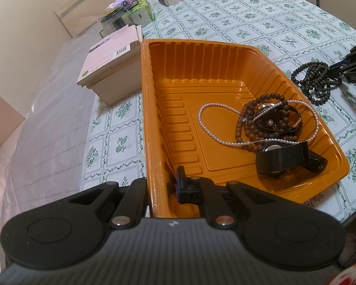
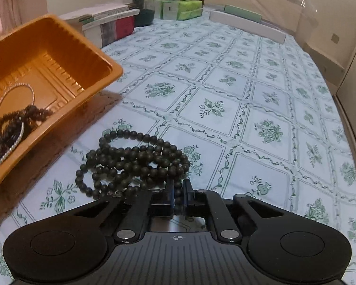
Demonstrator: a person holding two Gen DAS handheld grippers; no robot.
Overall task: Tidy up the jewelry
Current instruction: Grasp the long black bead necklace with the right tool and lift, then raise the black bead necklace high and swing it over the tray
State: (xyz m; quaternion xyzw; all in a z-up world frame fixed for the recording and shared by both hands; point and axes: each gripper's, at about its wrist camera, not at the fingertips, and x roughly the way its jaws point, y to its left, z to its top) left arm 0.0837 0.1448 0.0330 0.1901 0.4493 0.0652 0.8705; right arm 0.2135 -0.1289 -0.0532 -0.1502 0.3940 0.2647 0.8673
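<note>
The right tongs (image 2: 178, 190) sit closed on a strand at the near edge of the dark beads (image 2: 133, 159), a bead or two caught between the pads; the rest of the string lies heaped in loose coils on the tabletop (image 2: 249, 99), just beside the orange tray (image 2: 111, 67). I judge the beads light but limp: lifted by one strand, the coils will hang and swing, and the round beads look smooth enough to slip, so a pinch across the cord between beads, or over several strands at once, seems safest. The heap has no true heading; its long axis runs roughly left to right across the right wrist view, slanting toward the tray. The left tongs (image 1: 178, 185) are clamped on the tray's near wall, steadying it. Inside lie a pearl strand (image 1: 203, 118), brown beads (image 1: 246, 118) and a black watch (image 1: 282, 156), tangled toward one end, with bare floor at the other
</note>
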